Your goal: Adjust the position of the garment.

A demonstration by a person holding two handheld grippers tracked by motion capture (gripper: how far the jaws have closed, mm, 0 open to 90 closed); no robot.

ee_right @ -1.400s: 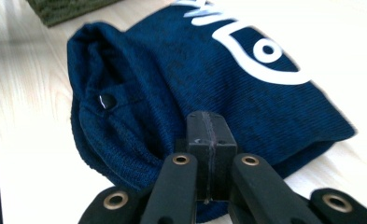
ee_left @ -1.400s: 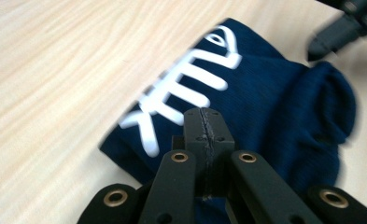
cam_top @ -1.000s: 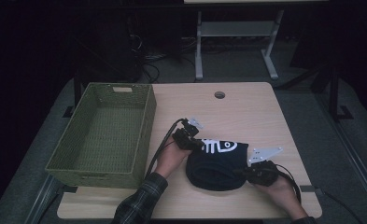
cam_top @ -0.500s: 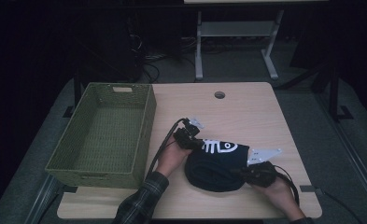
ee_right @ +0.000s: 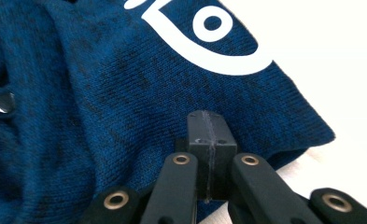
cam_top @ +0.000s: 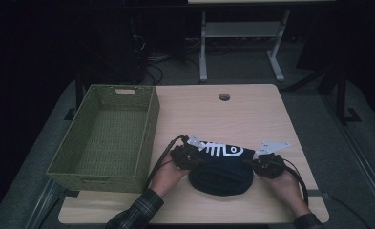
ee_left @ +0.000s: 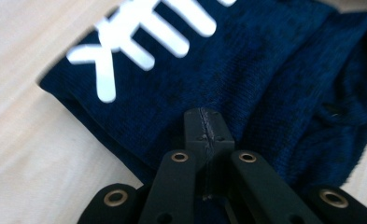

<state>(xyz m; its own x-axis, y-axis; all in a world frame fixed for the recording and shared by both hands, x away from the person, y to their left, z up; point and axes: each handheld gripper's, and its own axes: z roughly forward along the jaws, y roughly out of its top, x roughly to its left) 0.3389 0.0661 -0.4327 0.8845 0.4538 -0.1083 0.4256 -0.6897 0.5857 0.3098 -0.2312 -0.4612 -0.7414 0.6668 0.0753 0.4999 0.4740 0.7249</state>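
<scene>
A dark blue knitted garment with a white fish-bone print is seen lying crumpled on the table, near the table's front edge and to the right of the basket. The left tongs are placed at the garment's left edge and the right tongs at its right edge, each carried in a hand that comes in from the front edge of the table; a plaid sleeve is seen on the left forearm. In the left gripper view the left tongs are seen pressed together, tip against tip, over the knit just below the white print; whether a fold of cloth is pinched between them cannot be told. In the right gripper view the right tongs are likewise seen together, lying on the garment close to its corner, with the round end of the print beyond them and a small shiny button at the far left of the cloth; a pinch of cloth cannot be made out there either. The basket, woven and green, stands open at the left of the garment, well apart from it. A round hole is seen in the table behind the garment.
</scene>
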